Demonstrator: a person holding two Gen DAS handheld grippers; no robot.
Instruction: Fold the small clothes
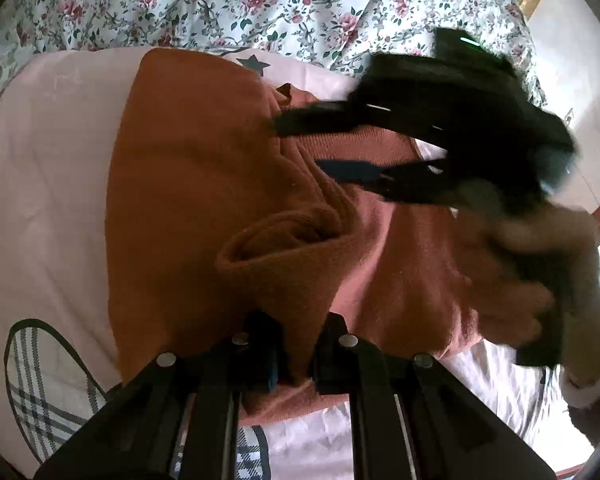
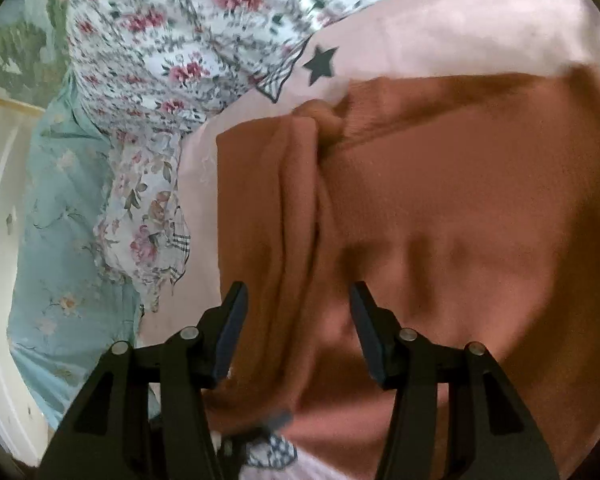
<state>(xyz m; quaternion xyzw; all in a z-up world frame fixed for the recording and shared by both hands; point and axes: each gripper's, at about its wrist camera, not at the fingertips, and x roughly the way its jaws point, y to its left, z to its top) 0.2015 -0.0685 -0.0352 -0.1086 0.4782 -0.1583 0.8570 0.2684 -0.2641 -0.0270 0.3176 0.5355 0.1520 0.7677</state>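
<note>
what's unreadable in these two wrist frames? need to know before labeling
- Left wrist view: right gripper and the hand holding it are motion-blurred; contact with the rust-brown garment cannot be told.
- Left wrist view: left gripper is shut on a fold; the garment's near edge is hidden behind the fingers.
- Right wrist view: the garment's far right side is cut off by the fisheye rim.
- Right wrist view: the floral bedding is blurred.

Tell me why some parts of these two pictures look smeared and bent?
Left wrist view: the right gripper and the hand holding it are smeared by motion, while the orange garment stays sharp. Right wrist view: the floral sheet is blurred throughout. Both views: the fisheye lens bends the edges and darkens the corners.
</note>
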